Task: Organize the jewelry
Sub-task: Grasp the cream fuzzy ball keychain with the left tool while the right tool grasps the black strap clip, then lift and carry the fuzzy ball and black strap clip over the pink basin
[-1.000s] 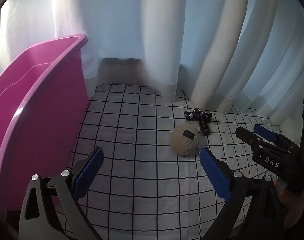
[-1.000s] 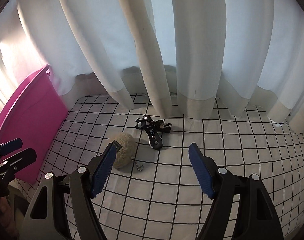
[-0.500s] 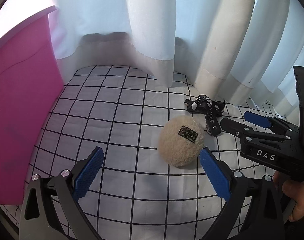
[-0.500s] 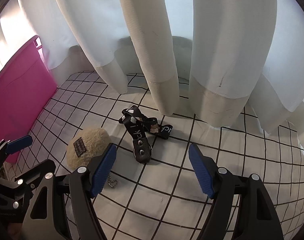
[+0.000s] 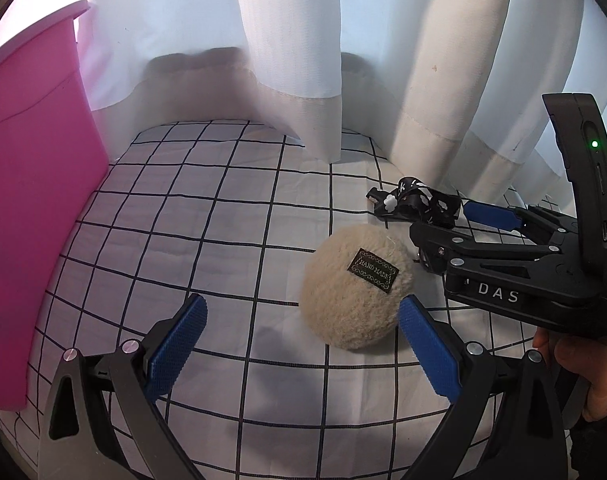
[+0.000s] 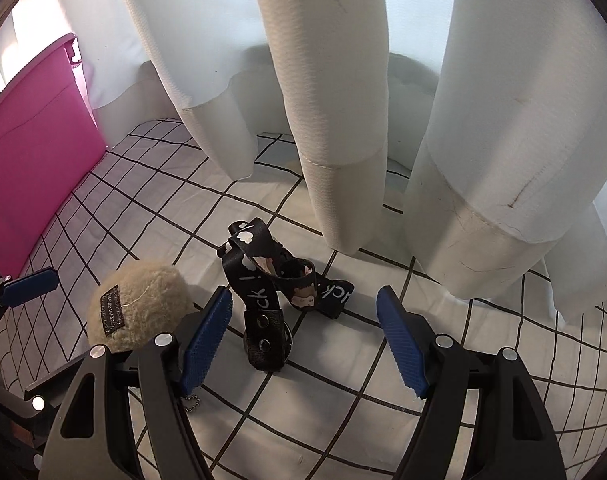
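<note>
A beige fluffy ball charm [image 5: 355, 286] with a dark "HAND MADE" label lies on the checked cloth; it also shows in the right wrist view [image 6: 139, 306], with a small bead chain [image 6: 193, 404]. A black printed strap keychain [image 6: 273, 294] lies beside it, also in the left wrist view [image 5: 415, 204]. My left gripper [image 5: 303, 344] is open, its right pad next to the ball. My right gripper [image 6: 303, 336] is open, low over the strap, which lies between its fingers. It also shows in the left wrist view [image 5: 455, 228].
A pink plastic bin [image 5: 27, 216] stands at the left, also in the right wrist view [image 6: 27, 164]. White curtains [image 6: 323, 80] hang down to the cloth right behind the strap. The white cloth with black grid [image 5: 207, 240] covers the surface.
Both grippers have moved forward and down. The ball and strap now sit much closer, the ball by my left gripper's right pad, the strap between my right gripper's fingers.
</note>
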`<move>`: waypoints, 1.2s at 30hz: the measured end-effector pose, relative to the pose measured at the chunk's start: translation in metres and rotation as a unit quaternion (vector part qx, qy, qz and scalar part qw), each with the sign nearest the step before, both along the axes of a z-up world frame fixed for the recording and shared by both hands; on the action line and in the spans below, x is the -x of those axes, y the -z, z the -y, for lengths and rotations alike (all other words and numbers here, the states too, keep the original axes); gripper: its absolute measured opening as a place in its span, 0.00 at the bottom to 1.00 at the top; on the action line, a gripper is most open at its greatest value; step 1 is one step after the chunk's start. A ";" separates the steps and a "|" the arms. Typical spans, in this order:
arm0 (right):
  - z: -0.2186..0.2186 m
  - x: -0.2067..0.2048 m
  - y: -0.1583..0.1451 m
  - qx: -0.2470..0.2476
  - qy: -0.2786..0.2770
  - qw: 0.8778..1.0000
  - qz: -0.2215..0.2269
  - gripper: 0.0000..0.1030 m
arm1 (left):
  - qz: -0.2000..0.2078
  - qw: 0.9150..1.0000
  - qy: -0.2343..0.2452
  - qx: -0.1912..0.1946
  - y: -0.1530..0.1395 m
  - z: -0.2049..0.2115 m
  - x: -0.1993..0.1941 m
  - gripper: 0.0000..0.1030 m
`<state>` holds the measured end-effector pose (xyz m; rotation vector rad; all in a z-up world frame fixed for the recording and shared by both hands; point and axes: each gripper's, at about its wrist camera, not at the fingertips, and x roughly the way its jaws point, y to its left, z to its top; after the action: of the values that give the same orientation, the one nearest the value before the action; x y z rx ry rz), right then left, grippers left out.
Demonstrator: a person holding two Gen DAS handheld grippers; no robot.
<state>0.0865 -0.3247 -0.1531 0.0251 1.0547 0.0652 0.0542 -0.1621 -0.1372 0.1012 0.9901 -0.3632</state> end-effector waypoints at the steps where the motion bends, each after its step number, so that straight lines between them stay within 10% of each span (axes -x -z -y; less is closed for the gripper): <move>1: 0.001 -0.001 0.001 0.002 -0.001 1.000 0.000 0.69 | 0.000 1.000 0.000 0.000 0.000 0.001 0.000 0.92; 17: 0.003 -0.008 0.011 0.016 -0.010 1.000 0.007 0.68 | -0.007 1.000 0.028 0.011 0.017 0.024 -0.013 0.85; 25: 0.004 -0.008 0.009 0.022 0.000 1.000 0.013 0.38 | -0.014 0.997 0.067 0.035 0.016 0.031 -0.006 0.49; 36: 0.005 0.004 0.003 0.016 0.013 1.000 0.021 0.24 | 0.004 0.998 0.052 0.037 0.004 0.011 -0.004 0.42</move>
<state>0.0828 -0.3295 -0.1562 0.0082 1.0129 0.0243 0.0581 -0.1731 -0.1415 0.0878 0.9652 -0.4939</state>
